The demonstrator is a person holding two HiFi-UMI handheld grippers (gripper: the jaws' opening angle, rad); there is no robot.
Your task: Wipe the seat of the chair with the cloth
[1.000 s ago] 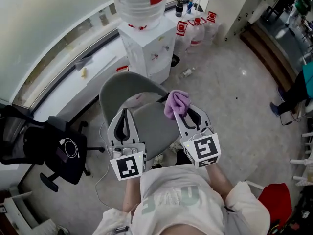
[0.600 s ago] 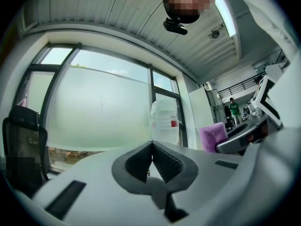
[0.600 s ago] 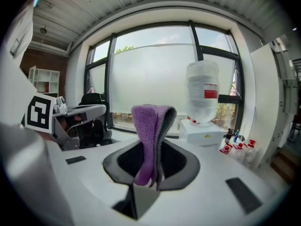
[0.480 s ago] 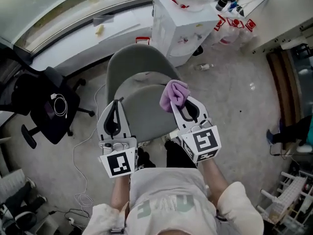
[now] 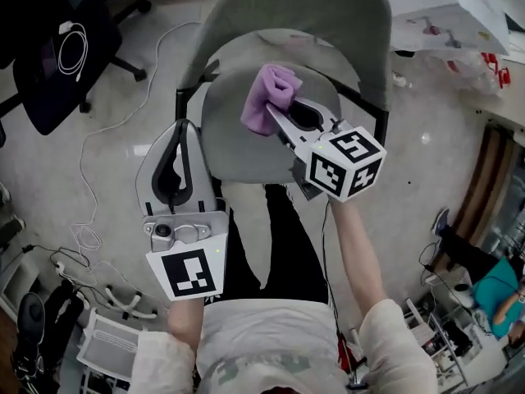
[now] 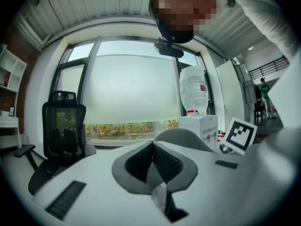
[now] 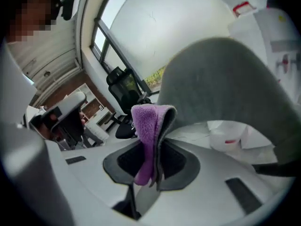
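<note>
one cloth [image 5: 269, 97], clamped in the right gripper [image 5: 271, 112], hovers over the seat [image 5: 234, 150] at 1 o'clock; left gripper [image 5: 182, 130] jaws together, empty. likely pre-wipe: next, press down and sweep toward 6

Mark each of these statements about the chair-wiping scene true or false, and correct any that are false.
1. The right gripper is shut on the purple cloth. True.
2. The left gripper holds a second cloth. False: its jaws are together with nothing between them.
3. The purple cloth lies spread flat on the seat. False: it is bunched up in the right gripper's jaws.
4. A black office chair stands on the floor on the left gripper's side of the grey chair. True.
</note>
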